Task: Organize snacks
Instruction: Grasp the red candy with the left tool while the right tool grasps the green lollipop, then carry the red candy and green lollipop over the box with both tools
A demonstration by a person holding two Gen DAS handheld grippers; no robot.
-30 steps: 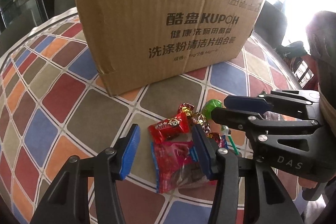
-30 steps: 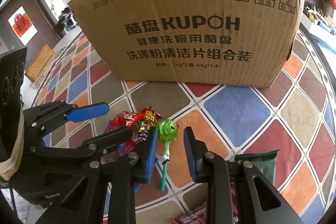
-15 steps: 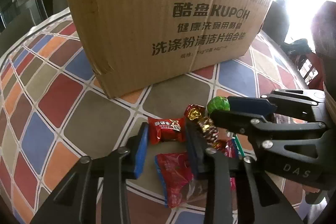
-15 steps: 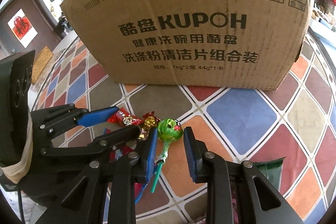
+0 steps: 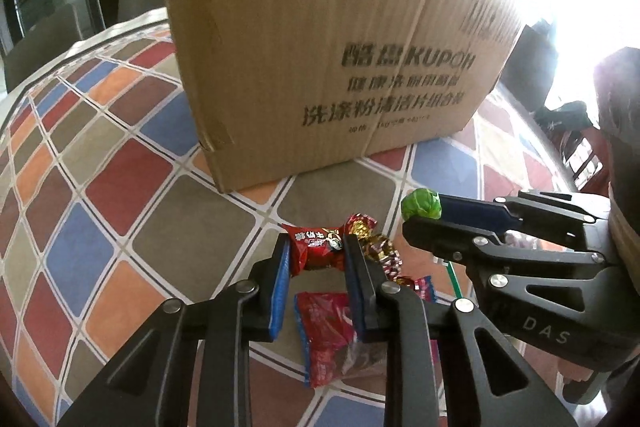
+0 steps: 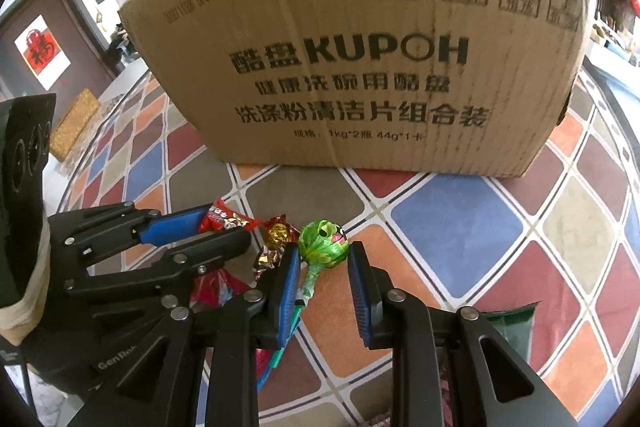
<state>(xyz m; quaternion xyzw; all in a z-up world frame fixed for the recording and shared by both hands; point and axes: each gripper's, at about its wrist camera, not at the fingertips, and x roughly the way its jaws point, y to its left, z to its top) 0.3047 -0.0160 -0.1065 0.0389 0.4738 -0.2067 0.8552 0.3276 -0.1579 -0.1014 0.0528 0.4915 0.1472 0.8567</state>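
Cardboard box [image 6: 360, 67] behind candies, left gripper [image 5: 316, 259] clamping red candy [image 5: 316, 247]

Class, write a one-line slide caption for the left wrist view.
Left gripper closes around a red candy before a cardboard box; right gripper brackets a green lollipop.

The worktop [image 6: 460, 223] wears a diamond check of red, blue, orange and olive-grey, lined in white. The box [image 6: 360, 47] at 12 o'clock is plain brown card with black print. The lollipop [image 6: 324, 239] is bright green, the candy [image 5: 318, 247] red with white lettering, its neighbour [image 5: 374, 239] at 3 o'clock gold and red foil. Each hand-held gripper is black with blue pads [image 5: 280, 283]
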